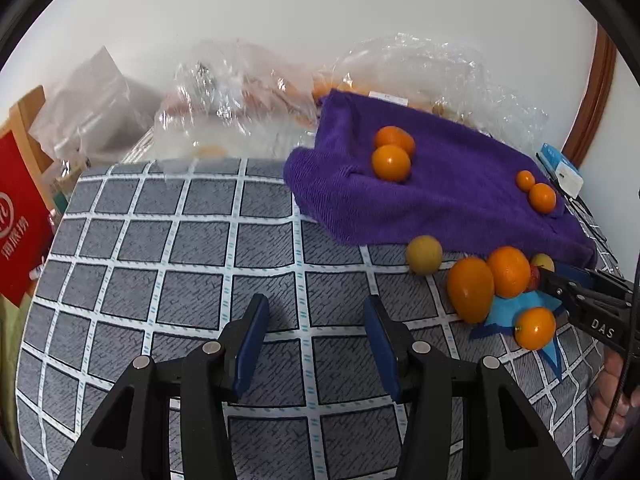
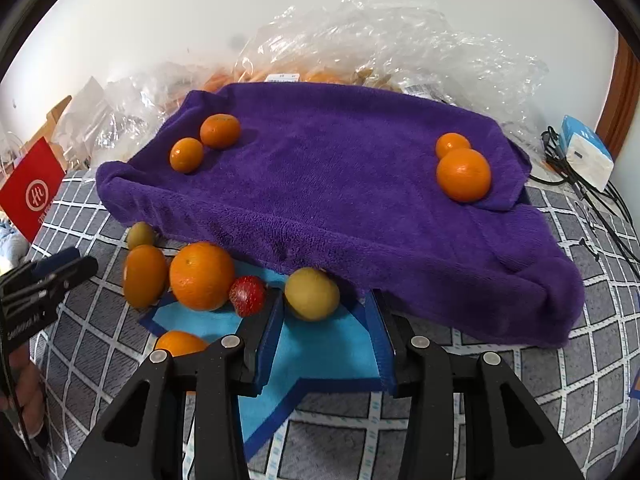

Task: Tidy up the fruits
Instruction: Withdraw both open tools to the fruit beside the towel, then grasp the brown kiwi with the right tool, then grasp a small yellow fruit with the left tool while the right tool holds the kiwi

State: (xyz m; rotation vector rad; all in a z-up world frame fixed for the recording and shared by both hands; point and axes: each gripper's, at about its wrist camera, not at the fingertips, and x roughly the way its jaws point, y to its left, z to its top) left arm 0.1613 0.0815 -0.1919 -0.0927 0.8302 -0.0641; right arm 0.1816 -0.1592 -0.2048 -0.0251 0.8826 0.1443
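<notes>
fuzzy purple towel point(image 2: 320, 184), glossy oranges point(image 2: 463, 175), crinkly clear plastic bags point(image 2: 400, 40)

Grey grid-patterned cloth point(image 1: 168, 248) covers surface. Crumpled clear plastic bags point(image 2: 384, 40) heaped along far edge, against white wall point(image 1: 320, 8); contents blurred. Red box with white logo point(image 2: 34, 196) at far left corner, leaning upright. Cardboard piece point(image 1: 28, 112) behind red box. White-and-blue box point(image 2: 588, 156) at far right corner, black cables point(image 2: 600, 200) trailing beside it onto cloth. Brown wooden trim point(image 1: 600, 92) runs up wall at right.
</notes>
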